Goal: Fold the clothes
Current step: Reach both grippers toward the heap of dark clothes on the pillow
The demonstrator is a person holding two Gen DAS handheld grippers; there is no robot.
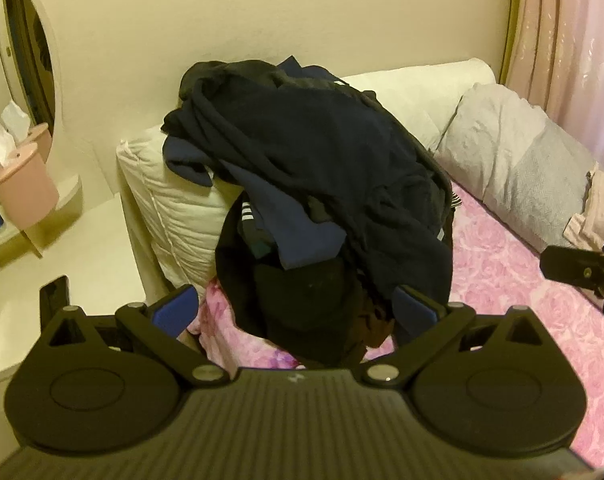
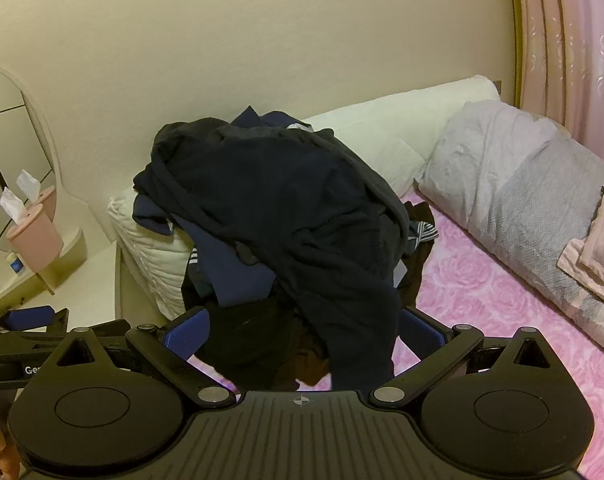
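A tall pile of dark clothes, navy and black with a white-striped piece, sits on the pink rose-print bed sheet and leans against a white pillow. My left gripper is open, its blue-padded fingers flanking the pile's lower black edge. My right gripper is also open, wide around the hanging navy garment at the front of the pile of dark clothes. I cannot tell whether either one touches the cloth. The right gripper shows at the left wrist view's right edge.
A folded grey blanket and pinkish cushions lie along the wall side. A white bedside table to the left holds a pink tissue box under an oval mirror. A pink curtain hangs at the right.
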